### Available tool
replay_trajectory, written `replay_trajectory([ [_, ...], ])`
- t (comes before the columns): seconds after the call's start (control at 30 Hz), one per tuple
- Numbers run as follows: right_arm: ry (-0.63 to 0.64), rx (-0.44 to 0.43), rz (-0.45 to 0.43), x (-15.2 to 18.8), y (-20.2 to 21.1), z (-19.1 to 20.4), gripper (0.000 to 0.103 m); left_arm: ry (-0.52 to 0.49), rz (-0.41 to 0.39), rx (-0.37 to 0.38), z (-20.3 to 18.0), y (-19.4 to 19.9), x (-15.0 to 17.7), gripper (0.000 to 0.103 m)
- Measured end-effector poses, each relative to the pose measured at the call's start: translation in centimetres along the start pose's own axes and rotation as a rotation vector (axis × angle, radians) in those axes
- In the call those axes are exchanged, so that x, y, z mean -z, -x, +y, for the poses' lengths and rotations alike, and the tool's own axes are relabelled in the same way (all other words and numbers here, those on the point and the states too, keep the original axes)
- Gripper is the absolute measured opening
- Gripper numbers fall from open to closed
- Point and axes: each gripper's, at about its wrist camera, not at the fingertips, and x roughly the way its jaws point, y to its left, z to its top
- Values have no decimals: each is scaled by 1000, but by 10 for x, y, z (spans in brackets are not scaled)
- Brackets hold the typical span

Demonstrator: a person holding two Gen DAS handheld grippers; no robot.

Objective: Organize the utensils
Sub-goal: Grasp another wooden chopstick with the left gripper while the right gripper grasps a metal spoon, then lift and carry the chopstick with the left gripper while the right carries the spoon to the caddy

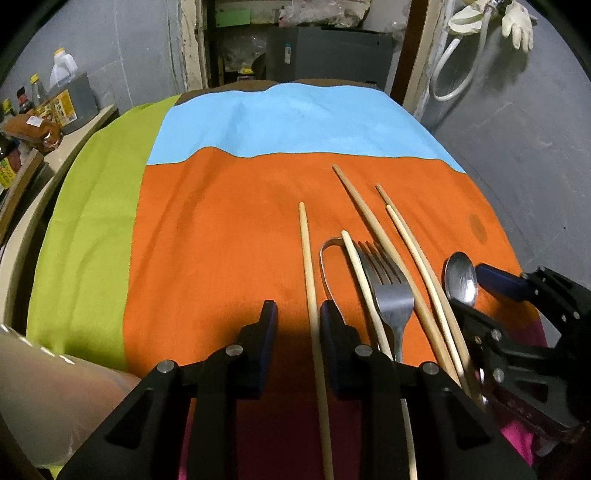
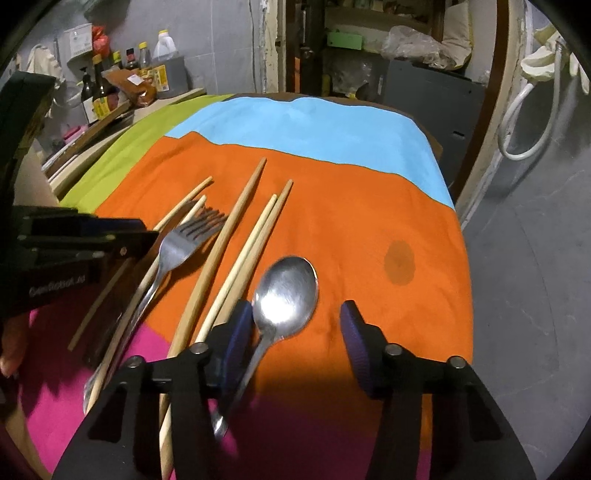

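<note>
Utensils lie on a cloth whose orange patch (image 1: pixel 221 240) fills the middle. My left gripper (image 1: pixel 299 328) is low over the cloth, its jaws narrow but apart; a pale chopstick (image 1: pixel 308 277) runs between them beside the right finger, with a gap to the left one. My right gripper (image 2: pixel 294 317) is open around the handle of a steel spoon (image 2: pixel 286 291), which lies against its left finger; the right finger stands well clear. A fork (image 1: pixel 391 291), several more chopsticks (image 1: pixel 369 221) and a second spoon's bowl rim (image 1: pixel 327 251) lie between the two grippers.
The cloth's right edge (image 2: pixel 461 240) drops to a grey floor. Bottles and packets (image 2: pixel 110 85) crowd a ledge at the left. A hose and rubber gloves (image 1: pixel 517 22) hang at the back right. A person's arm (image 1: pixel 55 387) is at the lower left.
</note>
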Motion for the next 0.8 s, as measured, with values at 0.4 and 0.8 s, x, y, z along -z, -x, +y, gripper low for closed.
replay_trajectory([
  [0.4, 14, -6, -21, -1, 2, 3, 32, 24, 1, 39, -2, 6, 5, 3],
  [0.8, 41, 42, -249, 9, 48, 14, 31, 78, -316, 84, -7, 75, 43, 3],
])
